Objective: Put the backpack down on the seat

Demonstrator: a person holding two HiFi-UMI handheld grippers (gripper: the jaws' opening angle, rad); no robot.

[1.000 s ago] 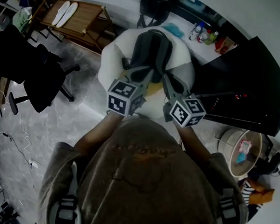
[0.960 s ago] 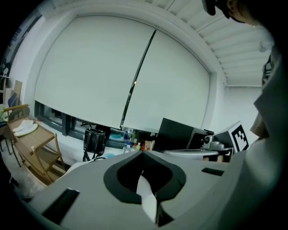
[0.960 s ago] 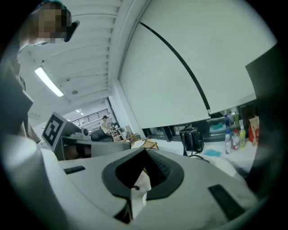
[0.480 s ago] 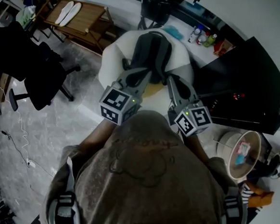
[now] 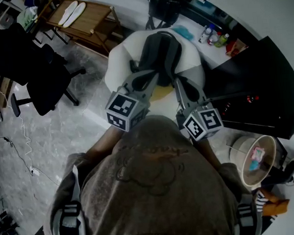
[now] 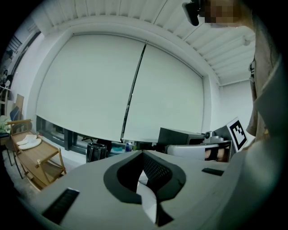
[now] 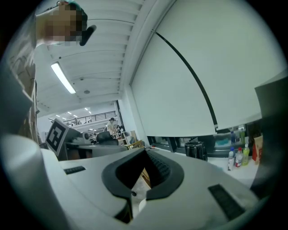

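A grey and black backpack lies on the rounded white seat in the head view. My left gripper and right gripper are held close to the person's chest, their tips at the near edge of the backpack. Both are shut, and nothing shows between the jaws. The left gripper view shows the left gripper tilted up toward a white window blind, with the right gripper's marker cube beside it. My right gripper also points up at the blind. The backpack shows in neither gripper view.
A black office chair stands at the left. A low wooden rack with white insoles is at the back left. A black bin and bottles sit behind the seat. A black desk and a round table are at the right.
Both grippers have drawn back from the backpack toward the person's body. The backpack has stayed on the seat.
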